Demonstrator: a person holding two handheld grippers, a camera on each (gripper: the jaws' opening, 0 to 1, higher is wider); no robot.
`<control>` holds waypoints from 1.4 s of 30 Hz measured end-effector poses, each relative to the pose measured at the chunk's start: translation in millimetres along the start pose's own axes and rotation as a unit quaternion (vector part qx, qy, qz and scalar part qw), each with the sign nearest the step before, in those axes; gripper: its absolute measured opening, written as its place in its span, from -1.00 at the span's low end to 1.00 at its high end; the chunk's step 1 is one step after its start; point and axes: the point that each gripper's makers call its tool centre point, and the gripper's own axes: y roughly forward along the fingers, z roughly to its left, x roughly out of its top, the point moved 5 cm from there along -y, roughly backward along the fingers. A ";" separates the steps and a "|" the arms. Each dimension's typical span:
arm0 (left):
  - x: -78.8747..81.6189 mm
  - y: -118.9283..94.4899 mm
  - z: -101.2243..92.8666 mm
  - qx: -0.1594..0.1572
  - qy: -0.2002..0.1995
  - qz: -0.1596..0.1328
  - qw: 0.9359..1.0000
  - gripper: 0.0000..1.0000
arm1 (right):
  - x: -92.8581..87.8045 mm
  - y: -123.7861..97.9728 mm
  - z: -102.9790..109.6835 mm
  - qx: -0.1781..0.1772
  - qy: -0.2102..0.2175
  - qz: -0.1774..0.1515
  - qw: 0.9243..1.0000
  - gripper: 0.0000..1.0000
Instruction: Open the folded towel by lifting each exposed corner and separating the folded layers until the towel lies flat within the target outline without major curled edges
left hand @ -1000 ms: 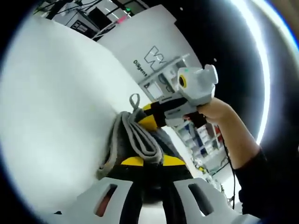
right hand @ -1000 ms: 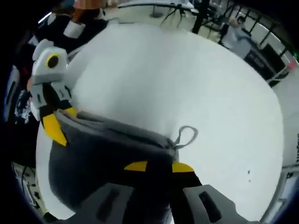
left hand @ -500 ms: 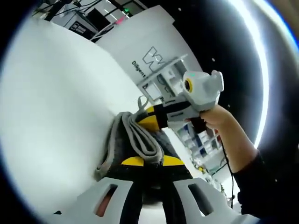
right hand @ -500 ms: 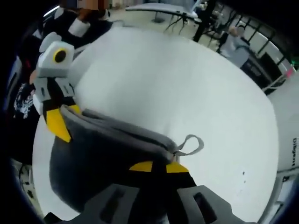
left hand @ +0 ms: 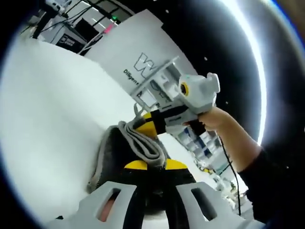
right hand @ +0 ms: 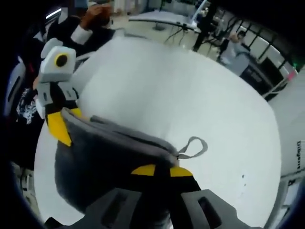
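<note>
Above white table (right hand: 190, 95), L gripper (left hand: 150, 165) & R gripper (right hand: 161, 170) each clamp grey towel (right hand: 109, 162) corners.

A broad white worktop (right hand: 190, 109) spreads under bright light. Beyond it stands a white panel with dark lettering (left hand: 138, 52), dark equipment racks (left hand: 71, 38), and a black-legged table (right hand: 167, 21) farther off.

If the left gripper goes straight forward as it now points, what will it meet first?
Probably the right gripper. The left gripper is shut on the towel, whose folded edge runs ahead to the right gripper's yellow tips. Depth is hard to judge.
</note>
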 end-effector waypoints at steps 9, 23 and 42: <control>2.7 8.1 -17.3 -0.017 0.061 0.005 0.998 -0.87 | -6.5 -17.9 1.7 -0.020 0.001 -0.013 1.000 -0.96; 1.8 13.2 -44.3 -0.040 0.154 0.023 0.987 -0.87 | -13.3 -44.0 4.2 -0.049 -0.002 -0.031 0.998 -0.91; 1.3 16.5 -71.1 -0.059 0.210 0.023 0.976 -0.87 | -22.5 -81.7 0.8 -0.082 0.008 -0.055 0.995 -0.89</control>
